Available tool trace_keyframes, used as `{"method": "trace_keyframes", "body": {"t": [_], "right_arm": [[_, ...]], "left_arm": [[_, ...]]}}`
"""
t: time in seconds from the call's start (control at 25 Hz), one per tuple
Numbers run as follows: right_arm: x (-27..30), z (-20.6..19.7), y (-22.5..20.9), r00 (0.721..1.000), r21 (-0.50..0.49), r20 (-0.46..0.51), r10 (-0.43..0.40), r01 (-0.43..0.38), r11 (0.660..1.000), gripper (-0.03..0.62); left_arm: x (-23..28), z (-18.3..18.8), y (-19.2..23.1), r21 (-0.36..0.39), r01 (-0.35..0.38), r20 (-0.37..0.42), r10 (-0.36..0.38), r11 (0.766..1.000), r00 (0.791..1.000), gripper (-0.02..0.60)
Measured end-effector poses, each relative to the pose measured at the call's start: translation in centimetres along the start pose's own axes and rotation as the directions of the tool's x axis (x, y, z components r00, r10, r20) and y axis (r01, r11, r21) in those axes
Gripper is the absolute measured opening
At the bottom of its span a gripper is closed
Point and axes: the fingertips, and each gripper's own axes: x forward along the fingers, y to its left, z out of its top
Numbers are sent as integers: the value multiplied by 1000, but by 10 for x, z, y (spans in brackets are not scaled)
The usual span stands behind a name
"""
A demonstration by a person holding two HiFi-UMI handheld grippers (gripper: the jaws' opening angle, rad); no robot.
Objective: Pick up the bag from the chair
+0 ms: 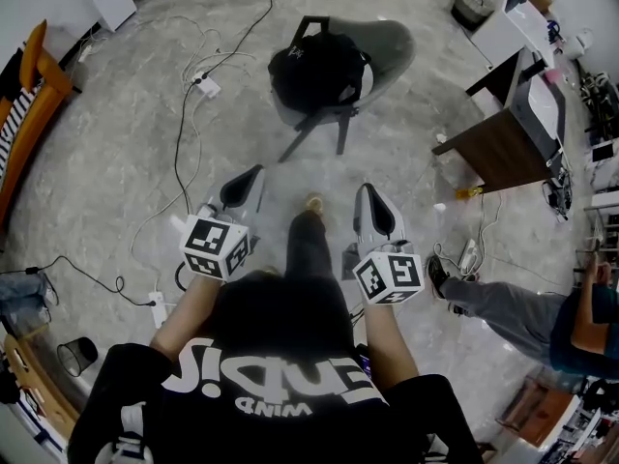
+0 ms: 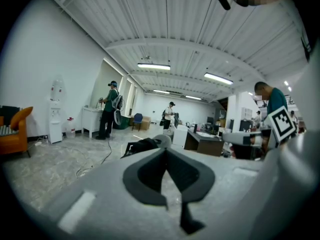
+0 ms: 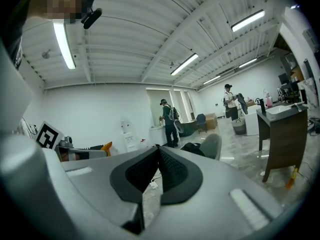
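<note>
Two grippers, both empty: the left gripper (image 1: 251, 176) and right gripper (image 1: 368, 193) have fingers clenched tip to tip, with nothing between them in either gripper view. Black bag (image 1: 317, 71) sits on the seat of the grey chair (image 1: 395, 44), at 12 o'clock from the grippers in the head view. It is well apart from both, with bare floor (image 1: 126, 114) between. Pickup not started; I judge this to be the approach.

Handling, by looks: soft fabric, backpack type, slumped and rounded, so likely to sag and swing when lifted. Weight unknown, but it looks filled out, so assume moderate. Not fragile, not slippery. Best hold is probably a strap or top handle. A dark loop (image 1: 308, 29) shows at the bag's 12 o'clock edge; can't tell if it's a bag handle or a chair part. Pinching a fold of the body cloth would likely slip. Fingers must open first.

Containers: bag looks closed, contents not visible. Wire bin (image 1: 75, 356) stands on the floor at 8 o'clock, contents can't be made out. Cables (image 1: 184, 133) trail at 10 o'clock, a trip risk on the way.
</note>
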Motion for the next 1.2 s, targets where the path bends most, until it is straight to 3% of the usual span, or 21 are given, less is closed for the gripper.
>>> {"method": "trace_keyframes", "body": {"t": [0.32, 0.64, 1.2], "right_arm": [[68, 17, -48, 1000, 6, -17, 12, -12, 1000, -5], [145, 62, -109, 998, -18, -47, 49, -50, 999, -5], [265, 109, -217, 991, 46, -66, 114, -111, 993, -5]], "left_arm": [[72, 11, 31, -27, -11, -8, 11, 1000, 1000, 0], [157, 51, 62, -34, -48, -21, 48, 998, 999, 0], [297, 98, 79, -8, -106, -48, 105, 994, 993, 0]]}}
